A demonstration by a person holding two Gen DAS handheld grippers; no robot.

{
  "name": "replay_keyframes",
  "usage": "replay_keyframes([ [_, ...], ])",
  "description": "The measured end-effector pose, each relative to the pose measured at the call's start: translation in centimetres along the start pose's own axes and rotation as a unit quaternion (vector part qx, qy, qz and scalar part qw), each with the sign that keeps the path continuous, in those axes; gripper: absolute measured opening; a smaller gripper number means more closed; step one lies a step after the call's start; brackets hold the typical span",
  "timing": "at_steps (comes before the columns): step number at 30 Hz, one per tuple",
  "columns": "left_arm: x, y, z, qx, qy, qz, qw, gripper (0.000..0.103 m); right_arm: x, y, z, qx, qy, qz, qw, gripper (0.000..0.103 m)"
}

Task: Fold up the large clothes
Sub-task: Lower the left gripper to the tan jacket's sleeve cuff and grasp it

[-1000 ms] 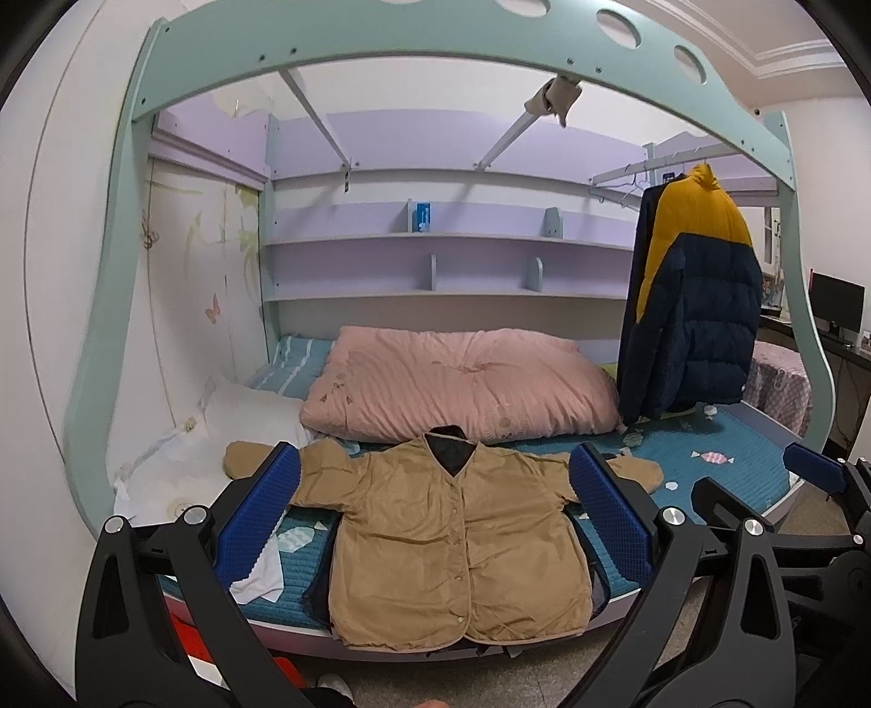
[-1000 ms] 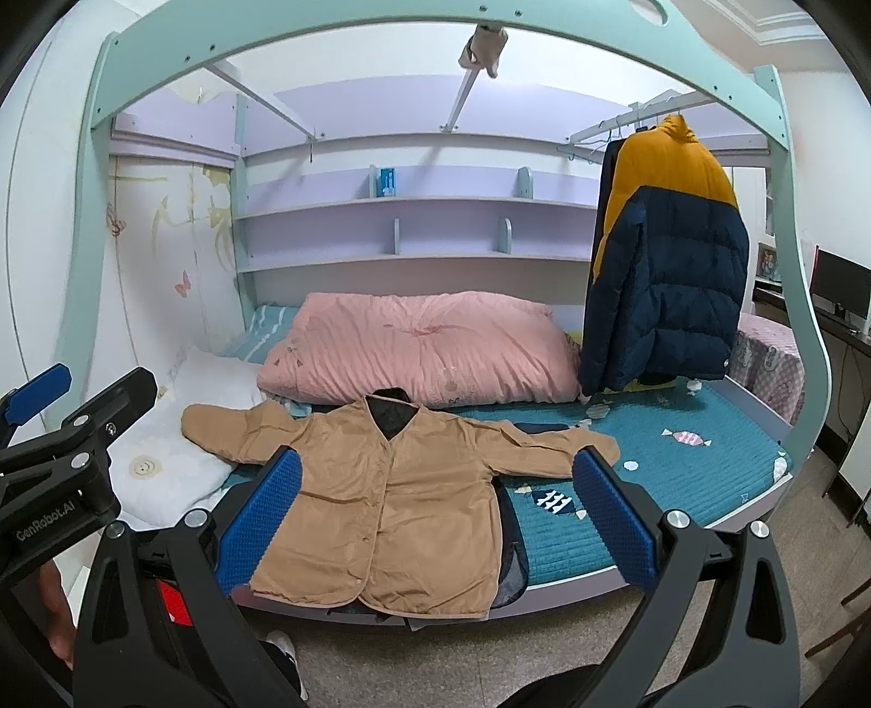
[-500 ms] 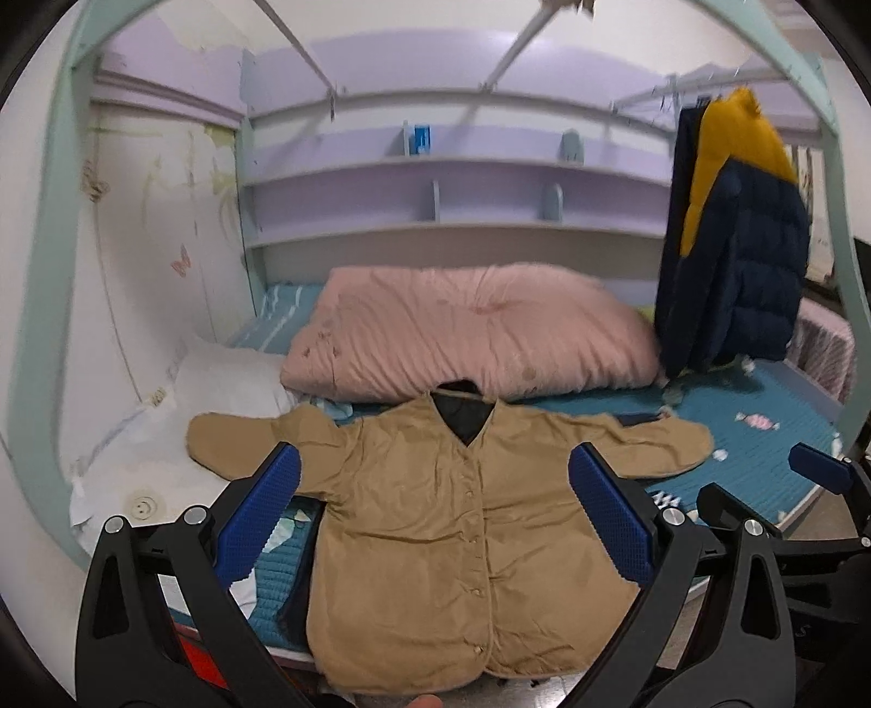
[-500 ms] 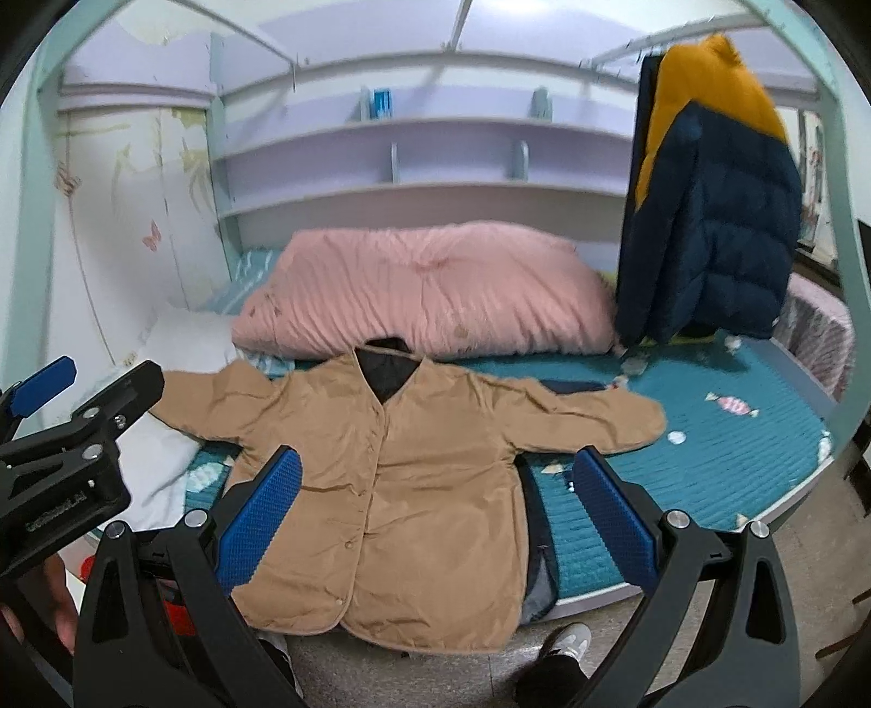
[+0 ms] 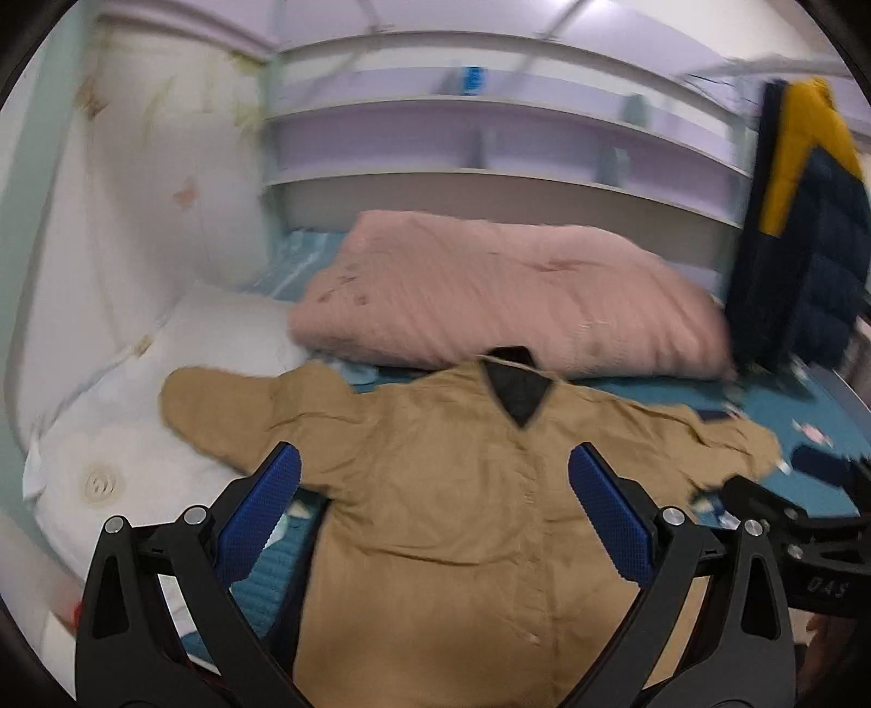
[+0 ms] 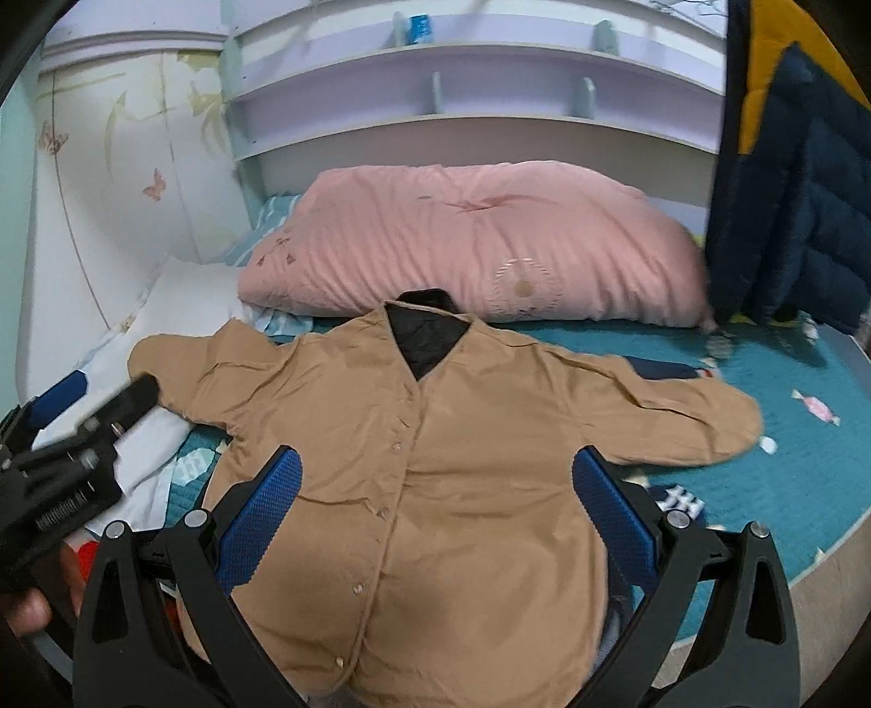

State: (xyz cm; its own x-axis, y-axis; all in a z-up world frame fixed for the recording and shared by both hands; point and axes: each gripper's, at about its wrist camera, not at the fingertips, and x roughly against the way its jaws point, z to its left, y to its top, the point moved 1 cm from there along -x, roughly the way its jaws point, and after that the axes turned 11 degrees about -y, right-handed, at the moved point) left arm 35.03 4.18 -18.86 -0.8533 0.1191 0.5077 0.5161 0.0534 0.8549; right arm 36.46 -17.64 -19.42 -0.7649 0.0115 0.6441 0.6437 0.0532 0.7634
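**Tan jacket flat on bed, both tongs released above it**

Tan jacket (image 6: 446, 490) spread face up on teal bedspread (image 6: 789, 479), buttoned front upward. Long axis ran collar to hem, dark-lined collar (image 6: 427, 337) pointing away toward pink duvet (image 6: 479, 245), hem toward near bed edge. Sleeves stretched sideways: one reaching onto white pillow (image 5: 136, 435), other across the bedspread toward the navy-and-yellow puffer coat (image 6: 795, 179) hanging at the far side.

Left gripper (image 5: 433, 517) above jacket's chest, blue pads wide apart, nothing between them. Right gripper (image 6: 435, 512) likewise splayed over the jacket's middle, gripping nothing. Seen again at right edge of left wrist view (image 5: 805, 517); left gripper seen at left edge of right wrist view (image 6: 71, 463).

Hem cut off by gripper bodies in both views. Left wrist view motion-blurred, buttons barely readable. Dark item under jacket's side (image 6: 680, 501) mostly covered, type unclear. Small blue object on lilac shelves (image 6: 419, 24) too small to identify. Puffer coat cropped by frame edge.
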Motion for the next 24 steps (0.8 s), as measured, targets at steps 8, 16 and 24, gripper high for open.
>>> replay_keyframes([
  [8,-4.0,-1.7,6.5,0.058,-0.013,0.026,0.9979,0.098,-5.7,-0.3,3.9,0.049,0.034,-0.001,0.998,0.096],
  [16,-8.2,-1.4,16.9,0.100,0.008,0.038,0.9942,0.098,-12.8,0.0,9.7,0.058,0.073,0.030,0.995,0.073],
  [24,-11.7,-1.1,27.8,0.134,0.080,0.048,0.9865,0.098,-18.9,0.1,15.1,0.065,0.126,0.086,0.986,0.015],
])
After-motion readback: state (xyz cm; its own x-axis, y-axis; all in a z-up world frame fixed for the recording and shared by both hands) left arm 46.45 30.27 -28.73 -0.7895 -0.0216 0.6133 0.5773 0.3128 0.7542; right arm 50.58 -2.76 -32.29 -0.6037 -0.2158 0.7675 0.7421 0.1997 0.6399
